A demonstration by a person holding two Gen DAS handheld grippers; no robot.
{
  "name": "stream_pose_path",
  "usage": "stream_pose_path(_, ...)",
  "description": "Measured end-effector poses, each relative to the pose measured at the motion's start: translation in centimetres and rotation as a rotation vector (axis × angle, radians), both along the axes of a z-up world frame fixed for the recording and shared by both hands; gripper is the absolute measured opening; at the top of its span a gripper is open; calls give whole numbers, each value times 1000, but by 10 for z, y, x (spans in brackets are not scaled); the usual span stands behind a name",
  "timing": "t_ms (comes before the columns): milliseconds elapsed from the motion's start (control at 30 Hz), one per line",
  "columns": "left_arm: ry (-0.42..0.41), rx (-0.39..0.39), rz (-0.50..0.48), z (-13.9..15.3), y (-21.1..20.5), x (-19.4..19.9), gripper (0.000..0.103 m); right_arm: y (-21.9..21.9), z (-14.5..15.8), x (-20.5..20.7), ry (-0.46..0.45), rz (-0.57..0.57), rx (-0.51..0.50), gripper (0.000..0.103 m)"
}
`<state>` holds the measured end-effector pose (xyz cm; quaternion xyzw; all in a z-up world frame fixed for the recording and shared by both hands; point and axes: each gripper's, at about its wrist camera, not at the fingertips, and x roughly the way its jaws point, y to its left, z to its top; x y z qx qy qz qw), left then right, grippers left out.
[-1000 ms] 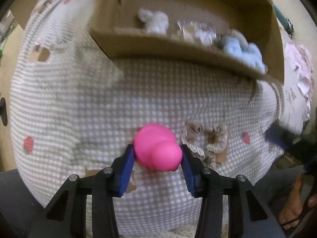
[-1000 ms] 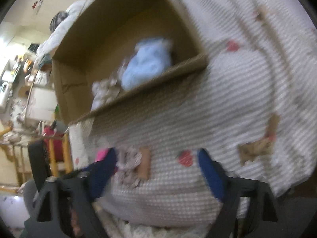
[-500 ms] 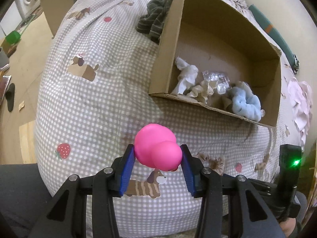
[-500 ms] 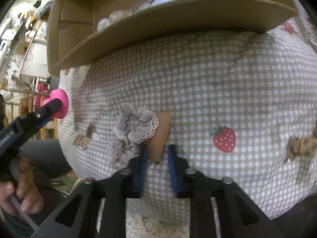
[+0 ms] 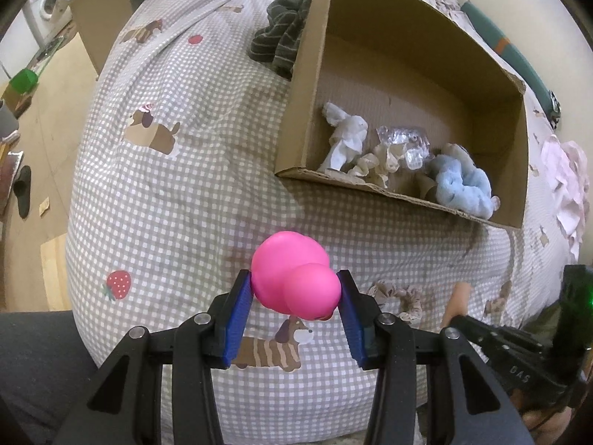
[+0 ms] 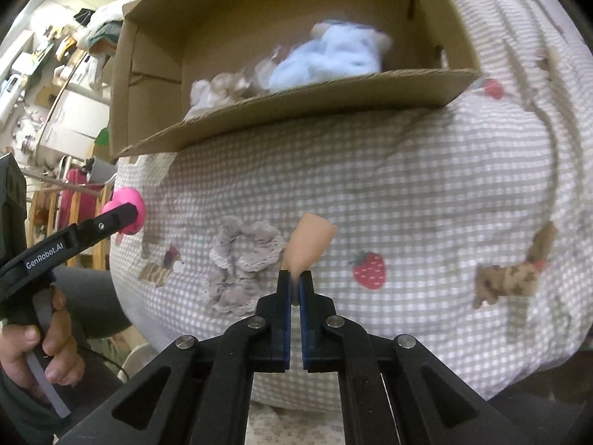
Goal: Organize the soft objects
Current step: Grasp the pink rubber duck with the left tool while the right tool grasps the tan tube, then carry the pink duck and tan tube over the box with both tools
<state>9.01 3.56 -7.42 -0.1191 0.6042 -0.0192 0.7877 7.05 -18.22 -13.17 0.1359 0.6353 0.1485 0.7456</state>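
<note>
The left tongs (image 5: 295,298) are clenched on a pink squishy toy (image 5: 294,278), which bulges out between the blue pads at lower centre of the left wrist view, held clear above the checked bedspread (image 5: 178,193). The cardboard box (image 5: 407,55) lies ahead and to the upper right of that toy, its open mouth facing the camera and its long front edge slanting down toward the right; inside sit a white plush (image 5: 346,135), a crinkled clear wrapper (image 5: 402,141) and a light blue fluffy piece (image 5: 463,189). The right tongs (image 6: 295,285) are pinched nearly closed on the narrow end of a tan sponge-like piece (image 6: 311,241), whose long axis runs up and slightly right from the tips, toward the box (image 6: 296,100) in the upper half of that frame. A grey lace scrunchie (image 6: 244,259) rests on the bedspread just left of this piece. Both loads likely go upward into the box; the right tongs look nearer its front edge, so that side probably has the shorter carry
</note>
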Motion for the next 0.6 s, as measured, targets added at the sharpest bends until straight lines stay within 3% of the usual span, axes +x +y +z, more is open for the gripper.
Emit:
stream_pose_path(433, -19, 70, 1, -1, 1, -7, 42, -6, 21, -2, -91, 5, 8, 6)
stream_pose_path(600, -64, 102, 0, 7, -2, -9, 42, -11, 34, -2, -144, -4, 44, 6)
